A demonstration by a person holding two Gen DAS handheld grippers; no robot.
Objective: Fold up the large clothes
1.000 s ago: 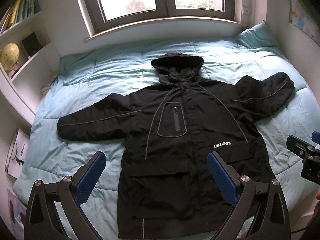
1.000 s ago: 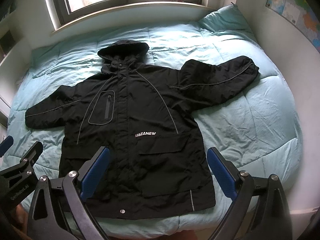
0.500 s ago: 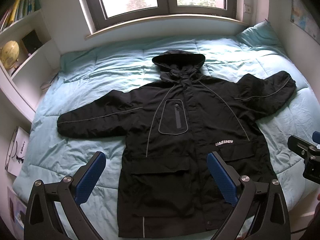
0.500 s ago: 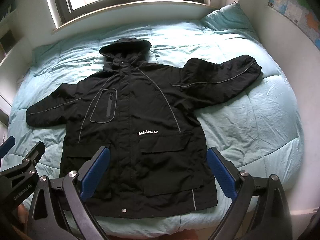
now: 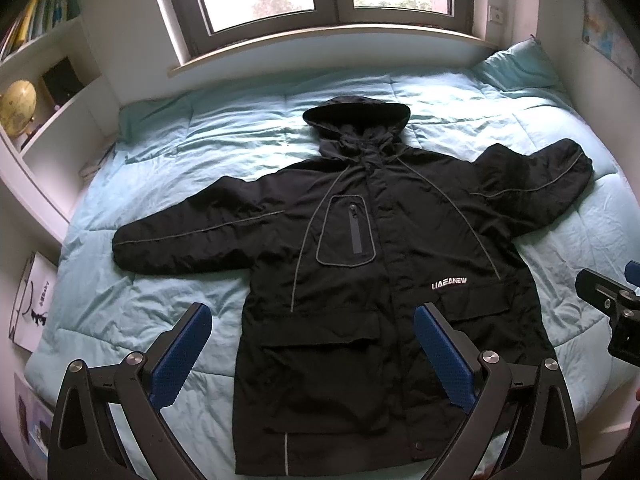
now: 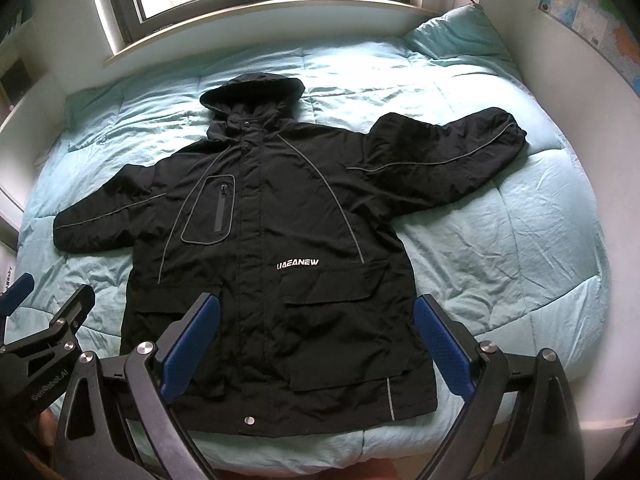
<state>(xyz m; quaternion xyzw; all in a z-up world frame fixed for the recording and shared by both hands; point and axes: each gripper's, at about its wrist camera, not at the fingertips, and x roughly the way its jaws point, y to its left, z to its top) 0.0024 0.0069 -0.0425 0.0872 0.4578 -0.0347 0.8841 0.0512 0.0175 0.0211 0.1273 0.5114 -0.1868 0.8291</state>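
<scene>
**Jacket laid out, no fold begun**

The black jacket [image 6: 276,248] lies flat and face up on the bed [image 6: 520,248], hem at the near edge, hood toward the window, both sleeves spread. The left gripper [image 5: 312,354] and right gripper [image 6: 316,344] hover above the hem, jaws wide, holding nothing. This looks like the approach before a first fold. The next move likely calls for pinching a sleeve [image 6: 448,148] cuff and carrying it across the chest.
</scene>
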